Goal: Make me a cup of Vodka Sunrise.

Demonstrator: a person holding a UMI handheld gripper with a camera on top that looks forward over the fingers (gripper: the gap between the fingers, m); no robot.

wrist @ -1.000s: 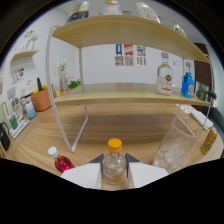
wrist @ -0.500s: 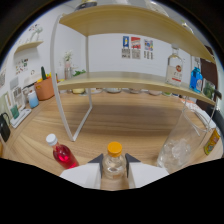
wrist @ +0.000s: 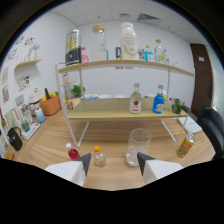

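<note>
We see our hand-held gripper [wrist: 113, 165] with its fingers spread wide, gripping nothing. A small orange-capped bottle [wrist: 99, 157] stands on the worktop [wrist: 115, 137] just ahead, between them, beside a clear glass [wrist: 137, 146] and a red bottle [wrist: 73, 152].

The small orange-capped bottle [wrist: 99, 157], earlier gripped between the fingers [wrist: 83, 163], now stands free on the surface [wrist: 115, 175] ahead of them; the gripper [wrist: 112, 165] has pulled back and risen, fingers apart, bringing the whole shelf rack [wrist: 125, 65] into view
</note>
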